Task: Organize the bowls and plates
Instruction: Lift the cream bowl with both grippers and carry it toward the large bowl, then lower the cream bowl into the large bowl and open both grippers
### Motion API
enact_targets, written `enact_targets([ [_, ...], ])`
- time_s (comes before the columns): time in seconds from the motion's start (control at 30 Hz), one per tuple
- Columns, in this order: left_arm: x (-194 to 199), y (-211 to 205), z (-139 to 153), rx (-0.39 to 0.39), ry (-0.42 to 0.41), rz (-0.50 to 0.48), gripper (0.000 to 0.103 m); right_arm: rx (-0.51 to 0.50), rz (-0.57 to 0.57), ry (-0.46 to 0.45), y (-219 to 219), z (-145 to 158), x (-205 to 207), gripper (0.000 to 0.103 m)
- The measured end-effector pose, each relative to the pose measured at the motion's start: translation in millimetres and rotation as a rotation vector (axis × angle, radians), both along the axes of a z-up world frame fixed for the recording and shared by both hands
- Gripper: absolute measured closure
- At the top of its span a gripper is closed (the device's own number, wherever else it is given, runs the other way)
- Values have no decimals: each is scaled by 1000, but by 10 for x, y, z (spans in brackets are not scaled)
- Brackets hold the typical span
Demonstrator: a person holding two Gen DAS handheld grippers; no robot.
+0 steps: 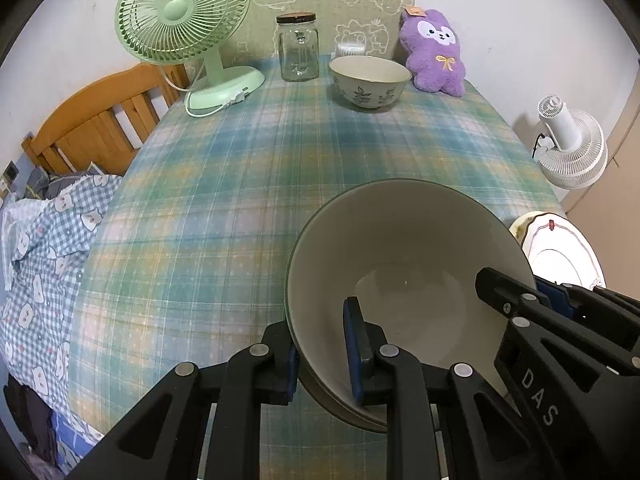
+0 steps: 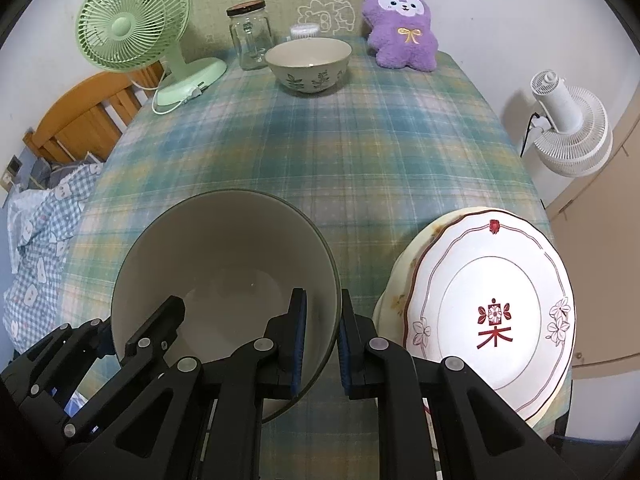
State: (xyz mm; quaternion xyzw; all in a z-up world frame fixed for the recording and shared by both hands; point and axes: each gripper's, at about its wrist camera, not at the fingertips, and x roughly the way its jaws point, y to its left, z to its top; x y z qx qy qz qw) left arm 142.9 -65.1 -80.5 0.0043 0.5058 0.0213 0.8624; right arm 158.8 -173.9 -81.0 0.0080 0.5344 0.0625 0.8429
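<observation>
Bowl (image 1: 400, 264) rim pinched by left gripper (image 1: 324, 354) and right gripper (image 2: 322, 344), 2 stacked plates (image 2: 492, 312) beside

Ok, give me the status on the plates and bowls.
Done: two plates sit stacked at the table's near right edge. In hand: the left gripper and right gripper are both shut on opposite sides of the plain bowl's rim. Left: the leaf-patterned bowl stands alone at the far end; the two bowls are not yet together.
</observation>
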Motion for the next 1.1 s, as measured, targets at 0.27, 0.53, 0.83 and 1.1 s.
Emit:
enact_targets([
  [0.27,-14,-3,-2,-2,-1,-7,84,3,-9,9,-8,-26,-9,86],
  [0.53,-49,-9,6,-12,8,-3,76,27,-23,36,-62,-60,-28,86],
  [0.83,-101,39,120,3,-23,32,64,64,-25,-13,-94,102,-93,51],
  [1.1,-133,94,203,-6,-34,41,52,68,4,-37,-7,228,-132,47],
])
